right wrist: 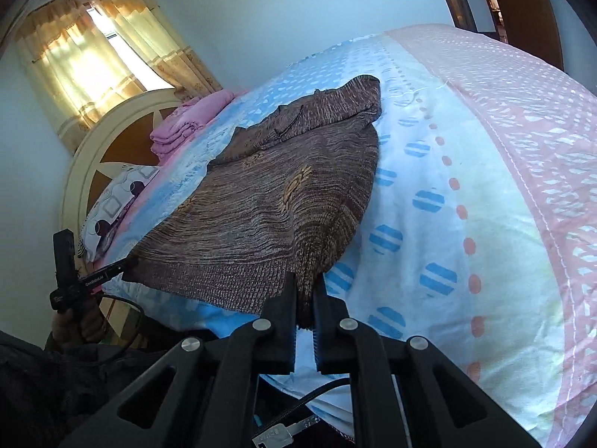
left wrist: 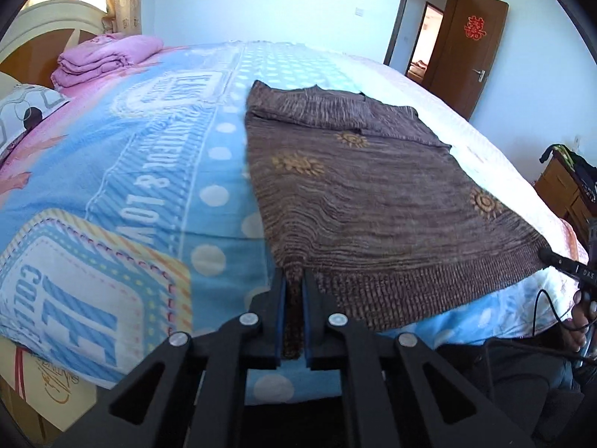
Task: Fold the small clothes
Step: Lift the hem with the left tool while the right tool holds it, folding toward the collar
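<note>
A brown knitted sweater [left wrist: 365, 194] with yellow sun patterns lies spread on the bed, its sleeves folded over its far end. My left gripper [left wrist: 293, 276] is shut on the near left corner of its hem. My right gripper [right wrist: 305, 280] is shut on the near right corner of the sweater [right wrist: 268, 201]. Each gripper shows in the other's view: the right gripper [left wrist: 548, 255] at the far right hem corner, the left gripper [right wrist: 128, 263] at the far left hem corner. The hem is stretched between them near the bed's front edge.
The bed [left wrist: 123, 171] has a blue, white and pink printed cover. A folded pink blanket [left wrist: 100, 58] and a patterned pillow [left wrist: 22, 115] lie by the headboard [right wrist: 112, 142]. A wooden door [left wrist: 466, 52] stands open. A wooden cabinet [left wrist: 567, 190] is at the right.
</note>
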The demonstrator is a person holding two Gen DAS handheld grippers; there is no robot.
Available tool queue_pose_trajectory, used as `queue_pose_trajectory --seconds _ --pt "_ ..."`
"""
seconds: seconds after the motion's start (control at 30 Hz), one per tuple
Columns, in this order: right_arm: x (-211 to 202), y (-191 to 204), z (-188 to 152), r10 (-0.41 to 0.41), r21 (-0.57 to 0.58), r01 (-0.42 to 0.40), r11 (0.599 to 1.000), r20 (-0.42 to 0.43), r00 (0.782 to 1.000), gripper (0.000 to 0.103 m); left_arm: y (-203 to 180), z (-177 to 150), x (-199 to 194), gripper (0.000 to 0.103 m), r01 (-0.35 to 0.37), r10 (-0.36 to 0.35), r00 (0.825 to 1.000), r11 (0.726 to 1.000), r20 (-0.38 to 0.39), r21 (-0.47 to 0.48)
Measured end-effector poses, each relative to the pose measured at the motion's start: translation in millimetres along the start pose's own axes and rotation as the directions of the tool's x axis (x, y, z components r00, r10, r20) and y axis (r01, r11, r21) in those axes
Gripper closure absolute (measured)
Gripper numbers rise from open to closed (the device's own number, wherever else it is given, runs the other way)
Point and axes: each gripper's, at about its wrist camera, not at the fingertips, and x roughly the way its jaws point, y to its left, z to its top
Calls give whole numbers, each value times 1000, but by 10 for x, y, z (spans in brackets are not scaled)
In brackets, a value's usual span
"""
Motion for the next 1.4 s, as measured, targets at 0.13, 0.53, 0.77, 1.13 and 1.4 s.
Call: queue_pose_trajectory --seconds 0.13,0.53,0.77,1.13,1.4 --pt "134 -94 -40 -53 30 54 998 -43 998 97 19 -62 245 94 -2 1 998 1000 -62 -7" --pt "159 -182 -41 -37 74 41 996 -48 998 97 86 38 185 95 1 -1 1000 1000 -2 -5" --pt "-27 48 114 2 13 -3 1000 42 999 97 132 207 53 95 -22 22 998 1000 56 3" --pt "-22 139 371 -49 -28 51 998 65 997 97 -30 562 72 95 -138 127 985 986 115 92" --pt "34 193 636 -69 -60 75 995 97 993 97 -44 796 117 95 -163 149 978 982 147 94"
